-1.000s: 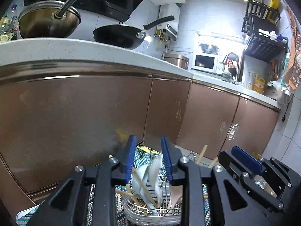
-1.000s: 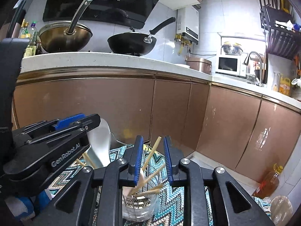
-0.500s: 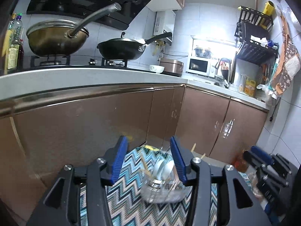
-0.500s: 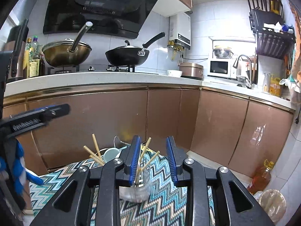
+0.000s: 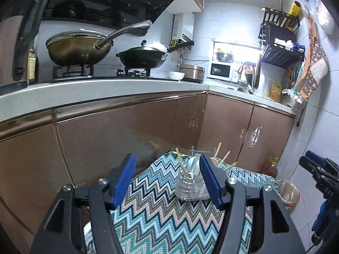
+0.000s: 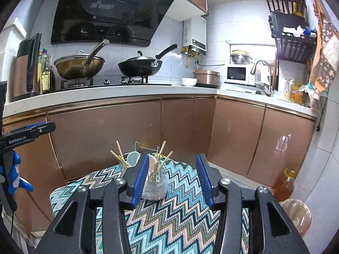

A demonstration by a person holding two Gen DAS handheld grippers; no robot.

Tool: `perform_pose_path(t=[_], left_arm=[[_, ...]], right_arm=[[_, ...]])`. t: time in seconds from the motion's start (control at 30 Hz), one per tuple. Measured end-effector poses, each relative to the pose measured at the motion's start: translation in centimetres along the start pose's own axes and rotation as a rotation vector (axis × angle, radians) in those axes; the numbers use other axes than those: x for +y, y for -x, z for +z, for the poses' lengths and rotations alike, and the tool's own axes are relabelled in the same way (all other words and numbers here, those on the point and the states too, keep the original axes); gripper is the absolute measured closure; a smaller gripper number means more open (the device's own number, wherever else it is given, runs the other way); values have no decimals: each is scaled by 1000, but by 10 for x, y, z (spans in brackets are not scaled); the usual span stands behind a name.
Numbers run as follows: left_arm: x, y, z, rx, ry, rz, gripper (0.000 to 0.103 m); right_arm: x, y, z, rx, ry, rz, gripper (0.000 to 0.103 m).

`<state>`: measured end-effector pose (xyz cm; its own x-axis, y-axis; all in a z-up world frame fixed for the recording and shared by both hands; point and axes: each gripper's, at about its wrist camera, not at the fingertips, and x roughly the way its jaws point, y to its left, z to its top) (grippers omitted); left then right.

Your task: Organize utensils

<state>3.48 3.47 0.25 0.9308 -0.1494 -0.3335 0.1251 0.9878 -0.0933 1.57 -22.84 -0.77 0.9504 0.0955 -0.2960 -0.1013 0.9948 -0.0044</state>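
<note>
On the zigzag cloth (image 6: 173, 216) stand two clear jars (image 6: 154, 183) of chopsticks (image 6: 161, 154) and spoons. Well short of the jars, the left hand-held gripper (image 5: 167, 180) and right hand-held gripper (image 6: 171, 178) hang empty, jaws just opened and apart.

Right hand-held gripper (image 6: 172, 178) jaws just opening, nothing gripped. Clear jar (image 6: 155, 185) of chopsticks (image 6: 161, 162) stands ahead on zigzag cloth (image 6: 180, 218). Second jar (image 6: 125, 167) behind-left, beside a cup (image 6: 133, 158).
</note>
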Motion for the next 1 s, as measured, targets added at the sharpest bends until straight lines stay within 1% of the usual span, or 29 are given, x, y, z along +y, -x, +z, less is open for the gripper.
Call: perform_pose_path(t=[0.13, 0.17, 0.23, 0.3, 0.4, 0.5, 0.57, 0.73, 1.0], left_arm=[[-2, 11, -5, 9, -28, 5, 39], [-4, 13, -7, 9, -36, 4, 39], [-6, 18, -10, 7, -53, 1, 39], [-9, 18, -11, 9, -65, -1, 39], [-13, 23, -12, -2, -85, 14, 39], [-17, 26, -13, -16, -103, 31, 39], [-20, 27, -12, -19, -112, 38, 38], [-28, 27, -14, -30, -141, 57, 36], [-36, 28, -15, -70, -160, 88, 32]], right_arm=[[-1, 13, -6, 11, -9, -9, 51], [-1, 15, -7, 15, -10, -10, 45], [-1, 19, -9, 17, -13, -11, 38], [0, 22, -11, 18, -15, -15, 35], [-1, 25, -15, 25, -19, -19, 27], [-4, 28, -18, 25, -28, -28, 19], [-6, 29, -20, 27, -38, -38, 12], [-12, 29, -25, 27, -53, -66, 1], [-17, 25, -33, 42, -55, -84, 0]])
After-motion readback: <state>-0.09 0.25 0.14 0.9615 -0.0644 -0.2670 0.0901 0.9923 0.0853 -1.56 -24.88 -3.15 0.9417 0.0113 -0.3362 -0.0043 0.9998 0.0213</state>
